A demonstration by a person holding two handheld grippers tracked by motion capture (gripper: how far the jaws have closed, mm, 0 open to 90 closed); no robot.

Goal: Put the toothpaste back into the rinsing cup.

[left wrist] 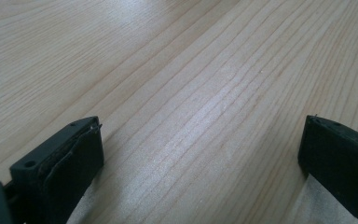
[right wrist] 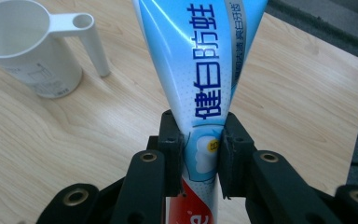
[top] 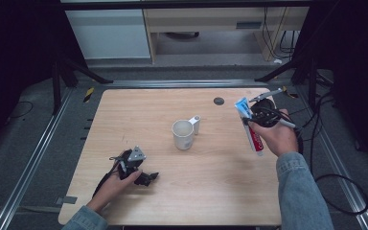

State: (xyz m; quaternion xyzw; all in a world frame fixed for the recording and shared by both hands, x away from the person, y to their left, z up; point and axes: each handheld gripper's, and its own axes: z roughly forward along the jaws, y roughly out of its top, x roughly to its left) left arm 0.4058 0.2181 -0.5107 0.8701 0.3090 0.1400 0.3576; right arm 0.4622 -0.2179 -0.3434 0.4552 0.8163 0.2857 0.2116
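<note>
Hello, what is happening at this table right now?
A person works at a wooden table with a gripper in each hand. The right gripper is shut on a toothpaste tube, held above the table to the right of a white cup. The left gripper is open and holds nothing, low over bare wood near the table's left front.

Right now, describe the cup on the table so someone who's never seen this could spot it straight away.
Look at the light wooden table and go to its middle. The white cup stands there upright and empty, apart from both hand-held grippers. Its flat handle with a round hole near the rim sets it apart from the blue toothpaste tube held off to the right.
</note>
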